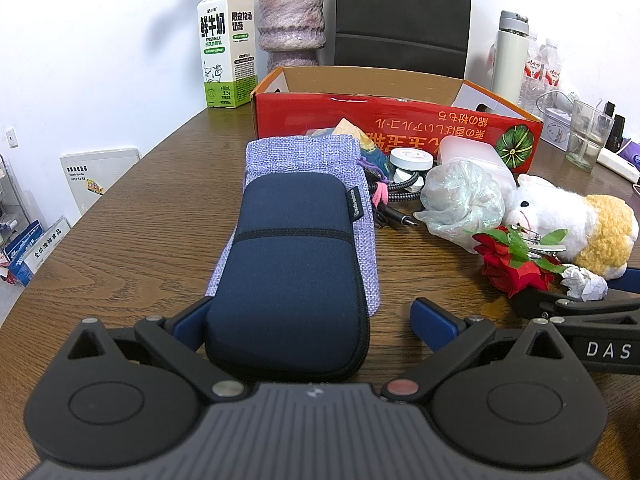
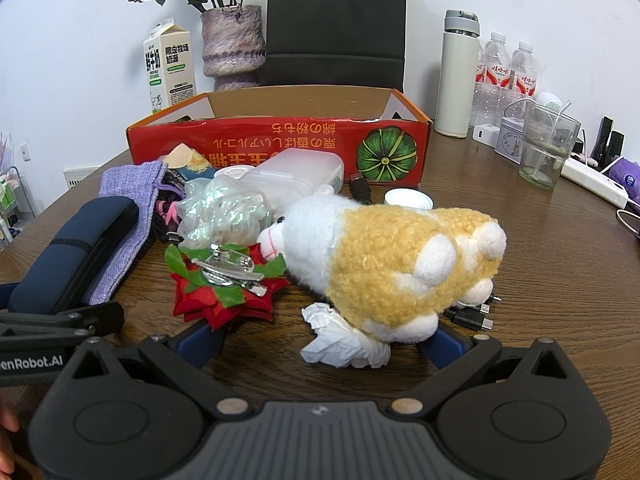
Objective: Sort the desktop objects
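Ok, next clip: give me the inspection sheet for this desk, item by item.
Surface: brown wooden table, crowded.
Job's things: navy case lying on a purple pouch; plush toy, red flower clip, crumpled paper; open red box behind.
Clutter: milk carton, vase, flask, glass.
Grippers: left tool open around the case; right tool open at the toy and paper.
Cables: braided cable, plugs beside the toy.
Surroundings: black chair, white wall.
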`<action>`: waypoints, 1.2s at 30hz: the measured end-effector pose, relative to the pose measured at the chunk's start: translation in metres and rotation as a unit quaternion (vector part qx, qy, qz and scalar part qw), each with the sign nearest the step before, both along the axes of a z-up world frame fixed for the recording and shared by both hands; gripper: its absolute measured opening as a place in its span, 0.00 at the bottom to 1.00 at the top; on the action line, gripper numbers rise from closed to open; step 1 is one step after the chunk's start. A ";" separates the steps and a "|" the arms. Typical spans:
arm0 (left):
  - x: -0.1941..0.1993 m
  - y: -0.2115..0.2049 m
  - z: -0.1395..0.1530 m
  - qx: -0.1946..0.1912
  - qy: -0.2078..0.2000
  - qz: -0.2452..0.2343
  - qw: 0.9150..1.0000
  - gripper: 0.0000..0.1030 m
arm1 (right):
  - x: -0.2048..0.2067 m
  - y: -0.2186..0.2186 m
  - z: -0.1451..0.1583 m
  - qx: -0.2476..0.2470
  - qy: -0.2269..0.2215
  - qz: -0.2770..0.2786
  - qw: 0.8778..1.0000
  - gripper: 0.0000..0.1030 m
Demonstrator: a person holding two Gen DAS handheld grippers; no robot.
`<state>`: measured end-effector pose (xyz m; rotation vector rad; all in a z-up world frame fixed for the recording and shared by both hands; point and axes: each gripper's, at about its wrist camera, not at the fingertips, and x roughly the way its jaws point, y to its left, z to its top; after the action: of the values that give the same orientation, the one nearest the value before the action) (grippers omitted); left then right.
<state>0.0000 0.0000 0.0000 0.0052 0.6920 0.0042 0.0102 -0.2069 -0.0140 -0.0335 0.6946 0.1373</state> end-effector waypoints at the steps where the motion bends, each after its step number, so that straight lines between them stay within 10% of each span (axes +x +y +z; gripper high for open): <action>1: 0.000 0.000 0.000 0.000 0.000 0.000 1.000 1.00 | 0.000 0.000 0.000 0.000 0.000 0.000 1.000 1.00; 36: -0.001 0.000 0.001 0.000 0.000 0.003 1.000 1.00 | -0.002 0.001 -0.003 0.001 0.000 -0.005 1.000 1.00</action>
<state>-0.0007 0.0002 0.0010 0.0028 0.6921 0.0104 0.0080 -0.2055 -0.0168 -0.0283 0.6949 0.1287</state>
